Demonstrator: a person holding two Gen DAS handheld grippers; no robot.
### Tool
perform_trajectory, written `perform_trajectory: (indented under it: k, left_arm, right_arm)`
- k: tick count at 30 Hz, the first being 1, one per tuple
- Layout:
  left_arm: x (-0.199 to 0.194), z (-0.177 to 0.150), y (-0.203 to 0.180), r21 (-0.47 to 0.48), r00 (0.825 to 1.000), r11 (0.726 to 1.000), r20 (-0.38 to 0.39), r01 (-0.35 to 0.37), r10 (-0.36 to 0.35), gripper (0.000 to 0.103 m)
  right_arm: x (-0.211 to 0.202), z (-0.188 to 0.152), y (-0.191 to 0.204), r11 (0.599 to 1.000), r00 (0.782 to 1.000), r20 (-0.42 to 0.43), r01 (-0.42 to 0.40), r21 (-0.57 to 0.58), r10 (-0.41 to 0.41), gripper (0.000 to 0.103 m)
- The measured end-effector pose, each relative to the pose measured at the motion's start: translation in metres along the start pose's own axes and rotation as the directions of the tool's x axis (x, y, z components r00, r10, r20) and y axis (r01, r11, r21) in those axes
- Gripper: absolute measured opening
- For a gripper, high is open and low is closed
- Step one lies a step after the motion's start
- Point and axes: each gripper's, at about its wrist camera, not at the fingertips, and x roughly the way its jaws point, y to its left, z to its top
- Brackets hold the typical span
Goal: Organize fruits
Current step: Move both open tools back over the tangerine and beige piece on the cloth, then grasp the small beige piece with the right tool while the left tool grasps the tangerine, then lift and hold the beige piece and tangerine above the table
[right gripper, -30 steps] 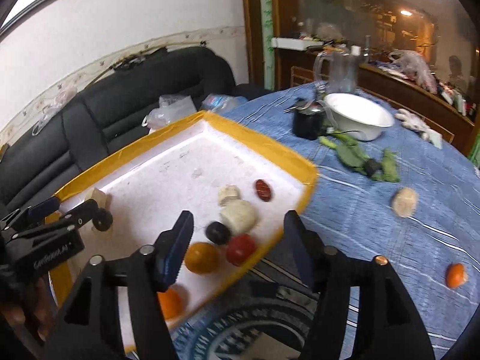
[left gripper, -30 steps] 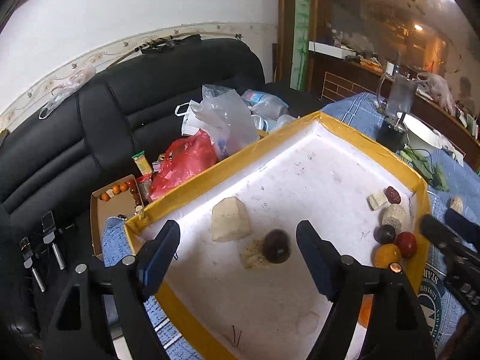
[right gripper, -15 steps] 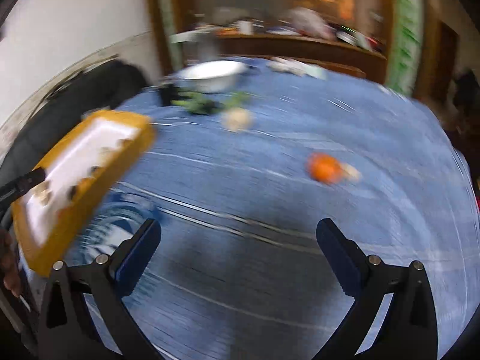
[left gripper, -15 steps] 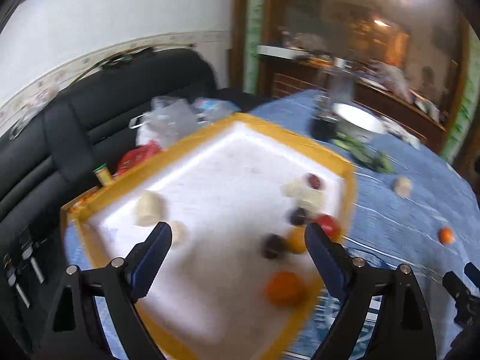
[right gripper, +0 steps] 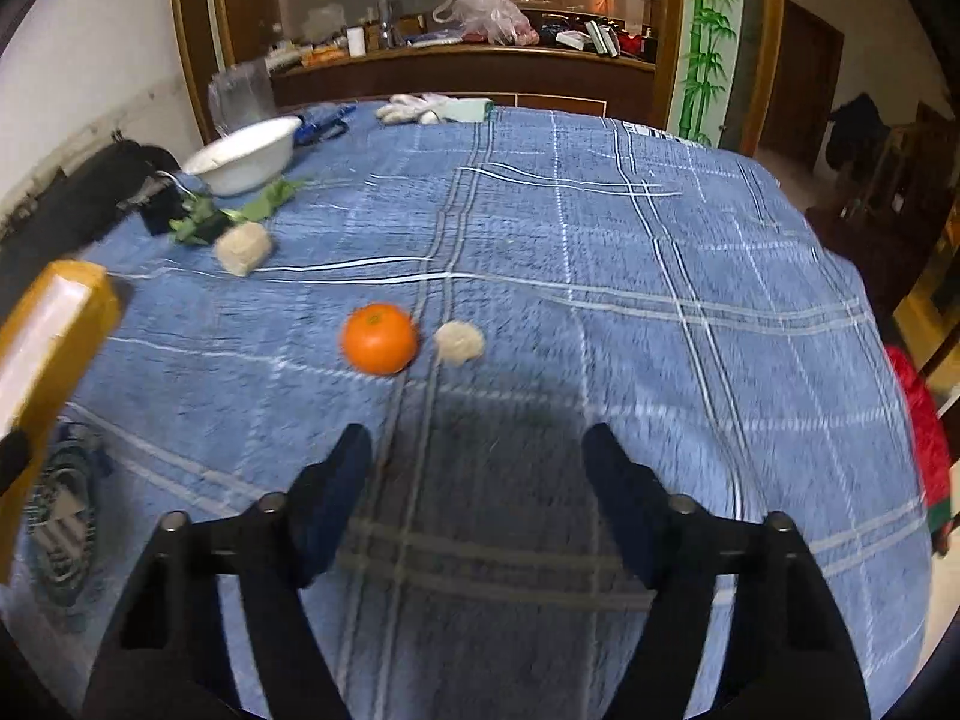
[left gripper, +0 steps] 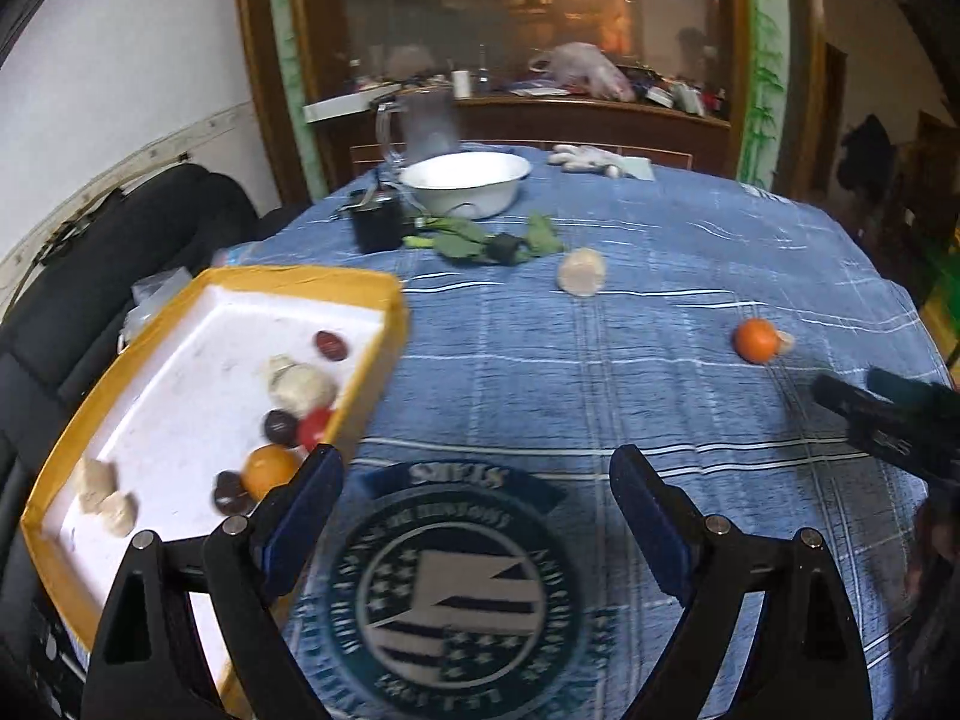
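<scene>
Fruits are split between two places: several sit in the yellow-rimmed tray at the left of the tabletop, among them a red fruit, a dark plum-like one and an orange one, while a single orange lies out on the blue checked cloth, with a small pale lump just beside it and a larger pale piece farther back near the green leaves. A second ago both cameras looked down into the tray, the left gripper over its near end and the right over the cluster of fruit; since then both have swung away to the right, so the tray now sits at the left edge of each view and the open tabletop fills the frame. The right gripper hangs above the cloth with its jaws spread wide and nothing between them, the loose orange ahead and a little left of its line. The left gripper is likewise wide and empty, over the round printed emblem beside the tray. That turn suggests the step in hand is fetching the stray orange to join the others. The frames are motion-smeared, so whether the pale lumps count as fruit is hard to say. The orange is round and may roll when nudged, so the jaws should close on both sides of it at once.
</scene>
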Motion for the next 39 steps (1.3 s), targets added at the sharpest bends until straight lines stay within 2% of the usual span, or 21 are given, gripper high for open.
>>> perform_trajectory:
  k: [3, 6, 8, 9, 10, 12, 15, 23, 25, 26, 28, 30, 31, 33, 39]
  left_arm:
    - [0.004, 0.002, -0.007, 0.004, 1.0, 1.0, -0.002, 0.013, -0.013, 0.09]
    - [0.014, 0.008, -0.013, 0.0, 0.999, 1.0, -0.015, 0.03, -0.03, 0.09]
    - [0.021, 0.012, -0.02, 0.001, 0.999, 0.999, -0.019, 0.05, -0.05, 0.09]
    - [0.024, 0.014, -0.024, 0.003, 0.998, 0.998, -0.016, 0.058, -0.058, 0.09]
    - [0.026, 0.016, -0.029, 0.007, 0.998, 0.998, -0.009, 0.066, -0.066, 0.09]
    - [0.032, 0.021, -0.041, 0.02, 0.996, 0.996, 0.002, 0.09, -0.09, 0.09]
    - [0.042, 0.028, -0.06, 0.033, 0.991, 0.99, 0.003, 0.134, -0.134, 0.09]
    - [0.072, 0.041, -0.134, 0.082, 0.965, 0.962, -0.024, 0.261, -0.26, 0.089]
    - [0.077, 0.046, -0.151, 0.094, 0.963, 0.959, -0.019, 0.268, -0.268, 0.088]
    - [0.08, 0.049, -0.158, 0.098, 0.962, 0.957, -0.018, 0.272, -0.272, 0.086]
    - [0.088, 0.052, -0.171, 0.107, 0.961, 0.955, -0.026, 0.275, -0.274, 0.075]
    - [0.101, 0.051, -0.18, 0.124, 0.963, 0.956, -0.081, 0.264, -0.256, 0.034]
    - [0.11, 0.05, -0.184, 0.131, 0.963, 0.959, -0.134, 0.251, -0.233, 0.034]
    - [0.108, 0.051, -0.183, 0.122, 0.963, 0.96, -0.125, 0.253, -0.238, 0.033]
    - [0.093, 0.039, -0.175, 0.174, 0.972, 0.961, -0.132, 0.217, -0.196, 0.033]
  right_arm:
    - [0.016, 0.009, -0.005, 1.0, 1.0, -0.014, 0.003, -0.006, -0.003, 0.06]
    - [0.026, 0.019, -0.005, 1.0, 1.0, -0.015, -0.007, -0.014, 0.007, 0.058]
    - [0.035, 0.025, -0.001, 1.0, 1.0, -0.016, -0.02, -0.02, 0.02, 0.053]
    - [0.038, 0.028, 0.0, 1.0, 1.0, -0.011, -0.015, -0.024, 0.014, 0.046]
    - [0.042, 0.03, 0.0, 1.0, 1.0, -0.01, -0.015, -0.028, 0.014, 0.033]
    - [0.049, 0.03, -0.002, 0.998, 0.998, -0.035, -0.055, -0.012, 0.054, 0.025]
    - [0.045, 0.028, -0.006, 0.999, 0.999, -0.031, -0.023, -0.023, 0.022, 0.023]
    - [0.022, 0.007, -0.063, 0.992, 1.0, -0.004, -0.007, 0.125, 0.008, 0.023]
    - [0.016, 0.004, -0.073, 0.987, 1.0, 0.013, -0.016, 0.157, 0.015, 0.023]
    - [0.014, 0.004, -0.076, 0.986, 1.0, 0.023, -0.018, 0.166, 0.014, 0.023]
    - [0.013, 0.004, -0.08, 0.983, 0.999, 0.036, -0.028, 0.181, 0.022, 0.023]
    - [0.013, 0.004, -0.08, 0.983, 0.999, 0.042, -0.041, 0.178, 0.034, 0.023]
    - [0.013, 0.005, -0.079, 0.983, 0.998, 0.044, -0.047, 0.177, 0.04, 0.023]
    - [0.012, 0.005, -0.079, 0.983, 0.998, 0.049, -0.055, 0.175, 0.047, 0.023]
    - [0.01, 0.005, -0.076, 0.985, 0.998, 0.055, -0.048, 0.164, 0.039, 0.023]
